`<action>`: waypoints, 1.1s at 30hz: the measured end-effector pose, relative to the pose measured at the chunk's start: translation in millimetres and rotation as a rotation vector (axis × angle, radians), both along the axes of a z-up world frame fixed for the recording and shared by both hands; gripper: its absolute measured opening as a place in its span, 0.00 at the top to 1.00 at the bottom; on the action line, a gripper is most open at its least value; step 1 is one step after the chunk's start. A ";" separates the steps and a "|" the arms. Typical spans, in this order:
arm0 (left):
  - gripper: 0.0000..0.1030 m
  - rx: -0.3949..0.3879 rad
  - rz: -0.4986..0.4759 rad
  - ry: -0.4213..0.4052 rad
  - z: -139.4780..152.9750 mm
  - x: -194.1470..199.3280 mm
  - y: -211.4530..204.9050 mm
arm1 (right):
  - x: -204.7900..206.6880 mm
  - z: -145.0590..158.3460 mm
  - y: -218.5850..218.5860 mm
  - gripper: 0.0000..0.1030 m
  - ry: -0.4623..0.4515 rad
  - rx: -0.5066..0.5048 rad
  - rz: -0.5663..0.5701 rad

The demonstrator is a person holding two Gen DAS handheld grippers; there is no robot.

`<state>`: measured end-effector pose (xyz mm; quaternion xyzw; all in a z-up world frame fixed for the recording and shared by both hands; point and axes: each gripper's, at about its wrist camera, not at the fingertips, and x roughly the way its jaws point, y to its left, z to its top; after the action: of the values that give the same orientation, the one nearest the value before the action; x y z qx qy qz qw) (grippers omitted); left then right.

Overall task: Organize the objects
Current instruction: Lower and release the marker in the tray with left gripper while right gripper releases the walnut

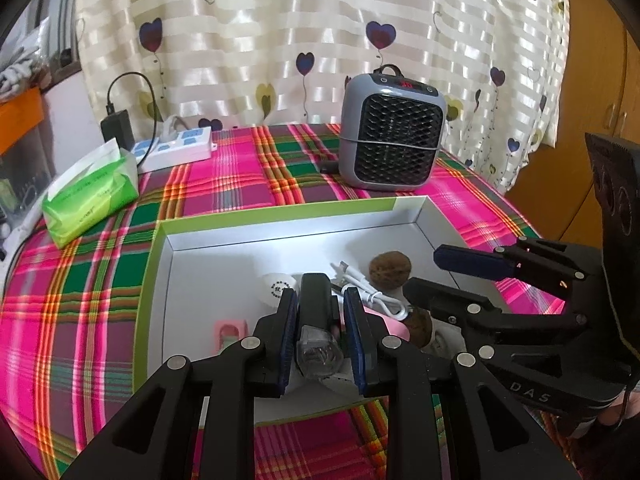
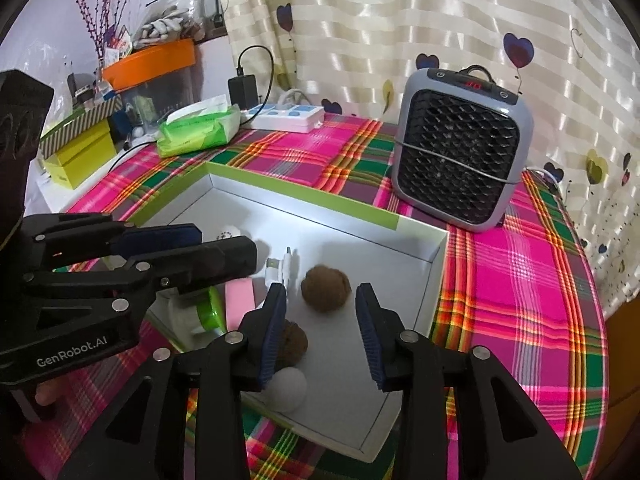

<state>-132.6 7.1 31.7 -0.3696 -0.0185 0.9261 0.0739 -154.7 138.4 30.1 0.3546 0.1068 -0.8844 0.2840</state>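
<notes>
A shallow white box with a green rim (image 1: 280, 214) (image 2: 304, 190) lies on the plaid cloth. Inside are two walnuts (image 2: 326, 288) (image 2: 294, 340), a white ball (image 1: 276, 286) (image 2: 286, 390), a white cable (image 1: 360, 286) (image 2: 282, 266), a pink item (image 1: 228, 330) (image 2: 240, 300) and a green-and-white item (image 2: 206, 312). My left gripper (image 1: 320, 300) (image 2: 192, 252) is shut on a black flashlight (image 1: 316, 328) (image 2: 224, 256), held over the box. My right gripper (image 2: 320, 300) (image 1: 424, 272) is open and empty above the box, near the far walnut.
A grey heater (image 1: 392, 132) (image 2: 460, 148) stands behind the box. A green tissue pack (image 1: 92, 196) (image 2: 198, 128), white power strip (image 1: 176, 148) (image 2: 288, 116) and black charger (image 1: 118, 128) lie far left. Yellow boxes (image 2: 80, 156) and an orange tray (image 2: 148, 64) sit beyond the table's left edge.
</notes>
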 end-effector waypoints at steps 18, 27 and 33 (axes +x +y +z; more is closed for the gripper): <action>0.83 -0.014 0.018 0.017 4.5 21.2 -3.2 | 19.4 5.7 -4.1 0.63 0.011 -0.016 0.016; 0.83 -0.014 0.008 0.026 1.9 12.7 0.4 | 24.1 3.4 -7.2 0.63 0.011 -0.013 0.025; 0.83 -0.023 0.003 0.032 7.3 18.5 5.1 | 27.7 3.5 -5.3 0.63 0.008 -0.017 0.020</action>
<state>-114.1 12.2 39.0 -0.3557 -0.0071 0.9321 0.0685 -127.0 133.1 33.6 0.3473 0.1040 -0.8838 0.2956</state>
